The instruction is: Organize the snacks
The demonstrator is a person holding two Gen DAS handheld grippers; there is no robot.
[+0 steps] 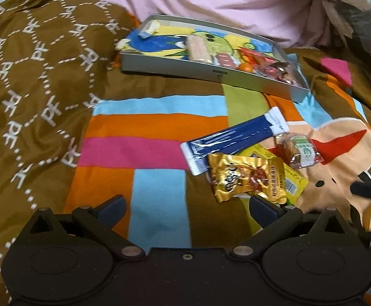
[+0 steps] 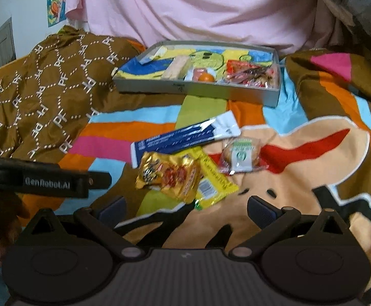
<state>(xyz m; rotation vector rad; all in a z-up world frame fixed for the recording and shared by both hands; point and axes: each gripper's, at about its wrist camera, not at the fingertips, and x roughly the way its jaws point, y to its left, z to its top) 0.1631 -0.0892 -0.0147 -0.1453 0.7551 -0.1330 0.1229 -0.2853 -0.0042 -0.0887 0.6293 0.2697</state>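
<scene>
Still loose on the blanket (image 2: 300, 178), four snacks (gold packet (image 2: 169, 177) nearest) await the tray (image 2: 195, 90). Both grippers, left (image 1: 186, 210) and right (image 2: 185, 210), hover with fingers spread, holding nothing.

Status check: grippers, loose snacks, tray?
Left gripper and right gripper open, empty. Gold foil packet nearest, overlapping yellow wrapper. Grey shallow tray part filled; path clear.

Left gripper (image 1: 186, 207) fingers spread wide, empty, right gripper (image 2: 185, 207) likewise wide apart, holding nothing, side by side.

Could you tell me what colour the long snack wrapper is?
Dark blue with white ends, clearest in the left wrist view.
</scene>
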